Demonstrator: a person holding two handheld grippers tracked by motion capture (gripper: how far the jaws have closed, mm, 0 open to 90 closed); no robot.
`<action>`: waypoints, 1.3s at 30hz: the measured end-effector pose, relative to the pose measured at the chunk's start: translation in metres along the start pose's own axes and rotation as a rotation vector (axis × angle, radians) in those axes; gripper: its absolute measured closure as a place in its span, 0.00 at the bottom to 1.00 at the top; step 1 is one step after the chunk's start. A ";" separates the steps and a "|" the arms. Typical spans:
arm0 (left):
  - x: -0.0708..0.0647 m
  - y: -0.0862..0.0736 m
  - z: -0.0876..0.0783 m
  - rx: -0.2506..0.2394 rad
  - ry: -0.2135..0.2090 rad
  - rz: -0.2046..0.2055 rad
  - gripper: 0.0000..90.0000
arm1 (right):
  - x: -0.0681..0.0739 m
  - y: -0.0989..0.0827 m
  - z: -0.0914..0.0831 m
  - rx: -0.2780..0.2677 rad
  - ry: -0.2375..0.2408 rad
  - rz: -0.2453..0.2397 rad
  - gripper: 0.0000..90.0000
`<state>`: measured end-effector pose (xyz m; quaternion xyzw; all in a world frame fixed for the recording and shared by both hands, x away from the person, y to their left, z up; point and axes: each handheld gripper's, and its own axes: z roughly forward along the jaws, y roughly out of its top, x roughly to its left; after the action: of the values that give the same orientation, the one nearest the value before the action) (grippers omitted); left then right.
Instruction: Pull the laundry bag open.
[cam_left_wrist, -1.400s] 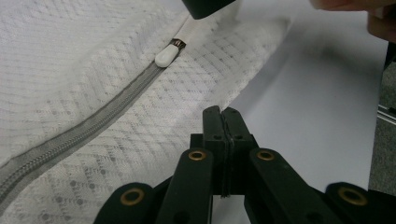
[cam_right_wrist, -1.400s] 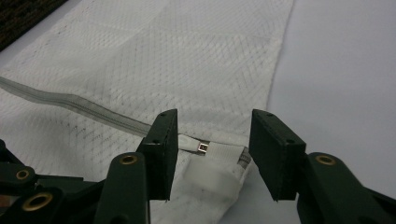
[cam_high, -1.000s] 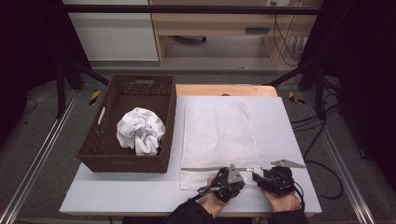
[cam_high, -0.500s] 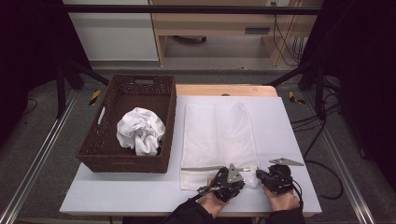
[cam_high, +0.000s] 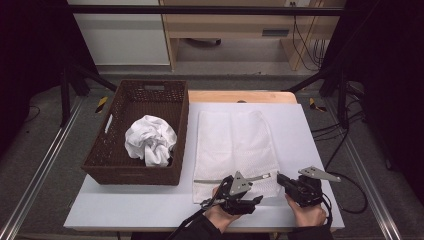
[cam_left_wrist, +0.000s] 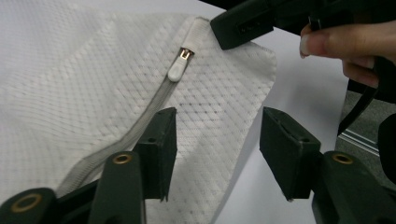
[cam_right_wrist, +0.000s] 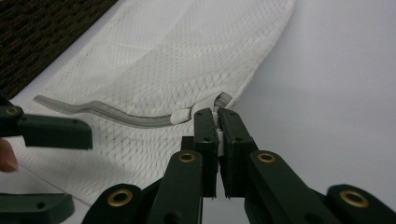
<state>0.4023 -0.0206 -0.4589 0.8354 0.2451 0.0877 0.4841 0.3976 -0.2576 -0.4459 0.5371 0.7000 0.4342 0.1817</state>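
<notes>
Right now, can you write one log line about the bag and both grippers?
bag: flat on table, zipper near front | right gripper: shut on bag by zipper end | left gripper: jaws just opened, over bag | basket: holds cloth

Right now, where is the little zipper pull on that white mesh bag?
In the left gripper view the zipper pull lies near the far end of the mesh bag's zipper, by its corner, just short of the right tool pinching that edge.
</notes>
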 end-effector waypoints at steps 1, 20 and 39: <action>0.001 0.002 -0.003 -0.015 0.009 0.001 0.49 | 0.001 0.000 0.000 0.001 0.002 -0.001 0.96; 0.024 0.016 0.023 0.025 0.119 0.060 0.54 | 0.010 0.007 0.000 -0.035 0.038 -0.062 0.96; 0.027 0.013 0.043 0.072 0.133 0.063 0.69 | 0.014 0.007 0.005 -0.015 0.052 -0.077 0.96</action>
<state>0.4465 -0.0456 -0.4724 0.8520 0.2534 0.1493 0.4332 0.4005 -0.2428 -0.4404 0.4970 0.7213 0.4459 0.1841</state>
